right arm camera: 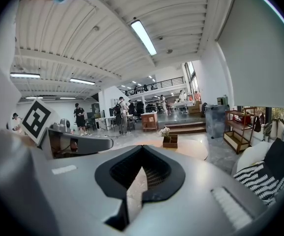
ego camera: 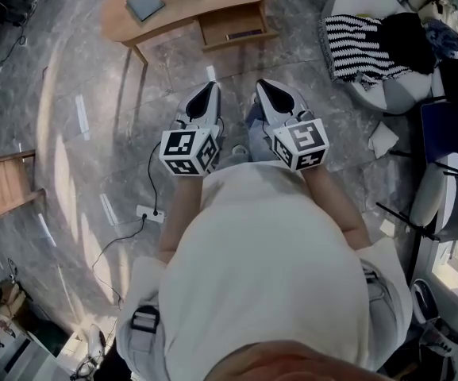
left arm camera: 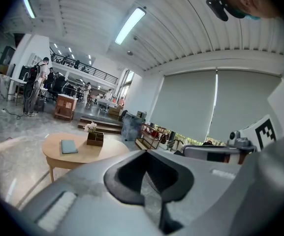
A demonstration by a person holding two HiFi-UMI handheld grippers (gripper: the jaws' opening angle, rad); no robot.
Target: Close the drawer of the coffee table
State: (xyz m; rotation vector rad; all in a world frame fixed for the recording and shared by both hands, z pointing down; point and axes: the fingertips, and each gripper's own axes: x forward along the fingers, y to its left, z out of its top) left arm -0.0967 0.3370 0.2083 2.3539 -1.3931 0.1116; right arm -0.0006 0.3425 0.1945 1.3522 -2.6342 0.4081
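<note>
The wooden oval coffee table [ego camera: 125, 18] stands on the grey floor ahead of me, with its drawer [ego camera: 232, 26] pulled out toward me. A grey book [ego camera: 145, 4] lies on top. Both grippers are held side by side in front of my body, well short of the table. My left gripper [ego camera: 210, 87] is shut and empty. My right gripper [ego camera: 262, 86] is shut and empty too. The left gripper view shows the table [left arm camera: 85, 154], the book [left arm camera: 69, 146] and a flower box [left arm camera: 95, 138] beyond the closed left gripper [left arm camera: 147, 152]. The right gripper view shows the table [right arm camera: 193, 149] past the closed right gripper [right arm camera: 142, 147].
A beanbag with a striped cloth [ego camera: 362, 44] sits right of the table, with chairs [ego camera: 443, 189] further right. A power strip [ego camera: 151, 214] and its cable lie on the floor at my left, and a small wooden stool [ego camera: 6, 182] stands beyond. People [left arm camera: 33, 85] stand far off.
</note>
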